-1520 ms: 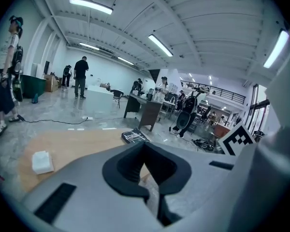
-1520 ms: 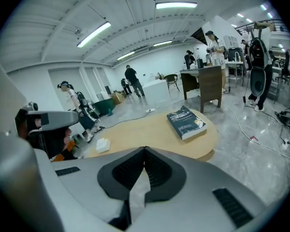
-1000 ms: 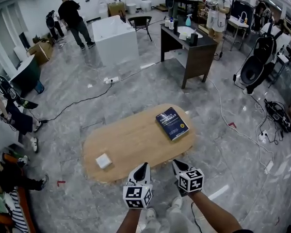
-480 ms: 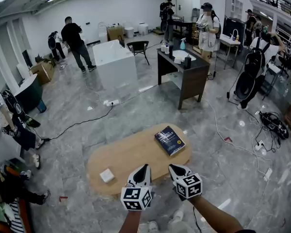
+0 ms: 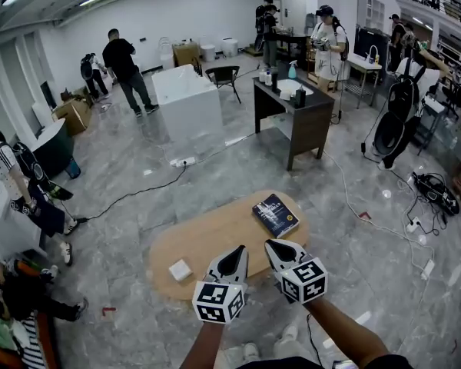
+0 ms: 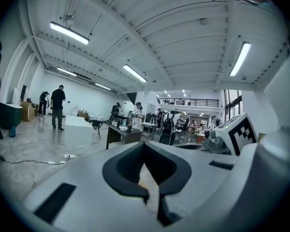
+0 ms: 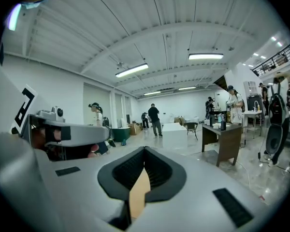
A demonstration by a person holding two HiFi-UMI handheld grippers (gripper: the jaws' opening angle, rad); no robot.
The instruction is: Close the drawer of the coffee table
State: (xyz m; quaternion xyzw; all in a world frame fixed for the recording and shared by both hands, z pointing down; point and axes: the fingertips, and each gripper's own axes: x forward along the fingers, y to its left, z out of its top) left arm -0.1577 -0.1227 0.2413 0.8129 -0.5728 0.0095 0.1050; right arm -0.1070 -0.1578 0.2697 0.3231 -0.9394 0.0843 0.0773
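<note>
Blue book [image 5: 276,215] lies flat; small white box [image 5: 180,269] well apart to its left. Behind: dark desk [image 5: 296,108] w/ spray bottle [image 5: 291,71], white block unit [image 5: 188,102], black chair [image 5: 225,75]. Power strip [image 5: 183,161] + black cable [image 5: 123,197] on grey marble floor [image 5: 115,148]. Person in black [image 5: 127,60] stands at back.

Oval light-wood coffee table [image 5: 219,242]

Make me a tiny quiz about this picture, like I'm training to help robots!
1. True or false: the book lies on the table.
2. What is between the jaws of the left gripper? A) the book B) nothing C) a cup
3. Fill in: the white box lies nearer the ____ gripper.

Key: 1 true. 2 B, its jaws are together. 3 left.
</note>
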